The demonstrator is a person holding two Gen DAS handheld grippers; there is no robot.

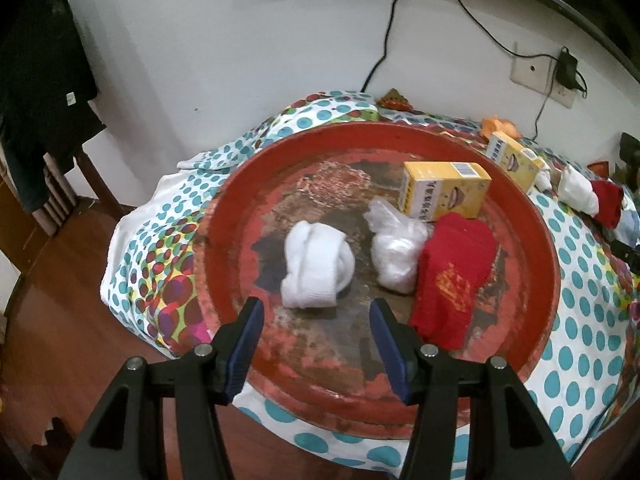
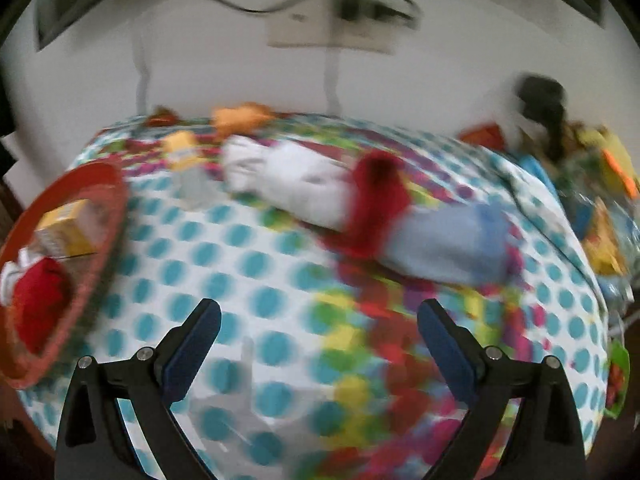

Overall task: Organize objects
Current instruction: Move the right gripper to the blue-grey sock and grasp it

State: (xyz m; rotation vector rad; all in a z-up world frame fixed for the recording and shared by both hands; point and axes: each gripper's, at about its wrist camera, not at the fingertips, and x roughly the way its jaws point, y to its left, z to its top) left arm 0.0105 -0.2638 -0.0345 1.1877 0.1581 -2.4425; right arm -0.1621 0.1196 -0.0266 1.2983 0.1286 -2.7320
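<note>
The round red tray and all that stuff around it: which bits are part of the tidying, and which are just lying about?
Part of the job:
- round red tray
- rolled white sock
- crumpled clear plastic bag
- folded red sock
- yellow cardboard box

Just there:
- dotted tablecloth
- black wall cable
- white wall socket

Black claw arms, blue pads, silver screws

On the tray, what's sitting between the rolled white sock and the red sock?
A crumpled clear plastic bag lies between the rolled white sock and the red sock on the red tray. The left wrist view shows it.
</note>
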